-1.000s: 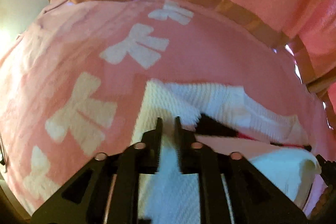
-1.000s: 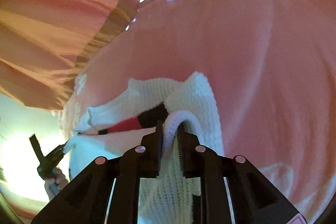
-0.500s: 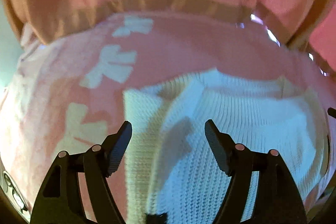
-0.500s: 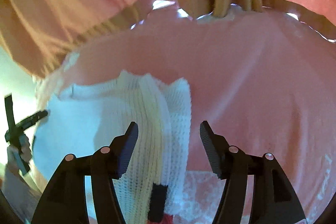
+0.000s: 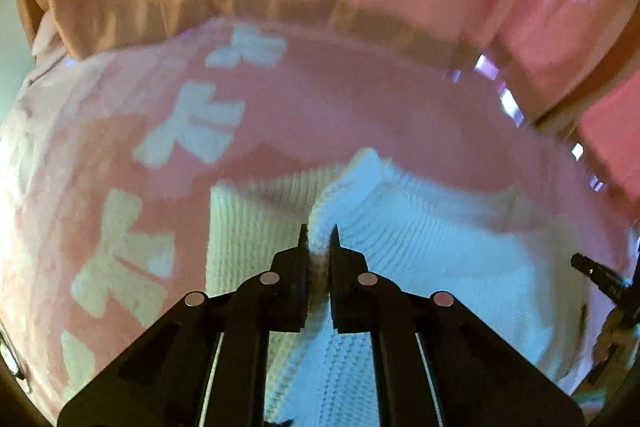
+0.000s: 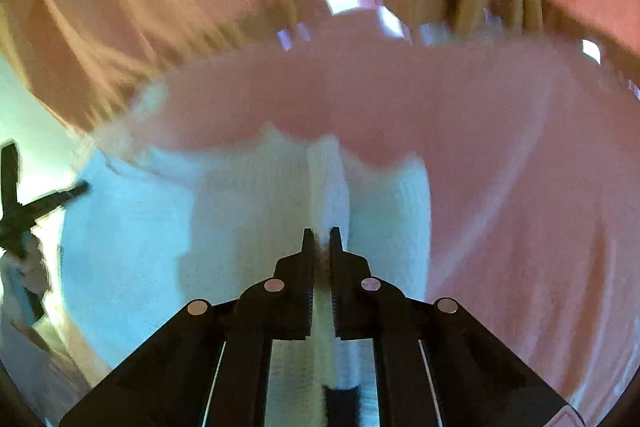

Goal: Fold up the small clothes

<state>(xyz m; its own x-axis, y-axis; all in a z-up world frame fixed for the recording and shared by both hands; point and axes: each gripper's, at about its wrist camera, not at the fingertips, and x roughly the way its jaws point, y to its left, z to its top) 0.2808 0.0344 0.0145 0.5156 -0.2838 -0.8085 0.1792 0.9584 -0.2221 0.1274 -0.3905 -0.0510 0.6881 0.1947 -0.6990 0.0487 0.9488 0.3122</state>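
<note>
left gripper pinched narrow on a raised ridge of the white knit garment, w/ pink bow-print blanket spread ahead and to its left. right gripper likewise clamped on a knit pleat of same garment, plain pink cloth off to its right. prob. mid-fold: garment lying flat-ish on blanket betw. both grippers, edges gripped but not yet carried over, so fold itself + tidy-up left.
</note>
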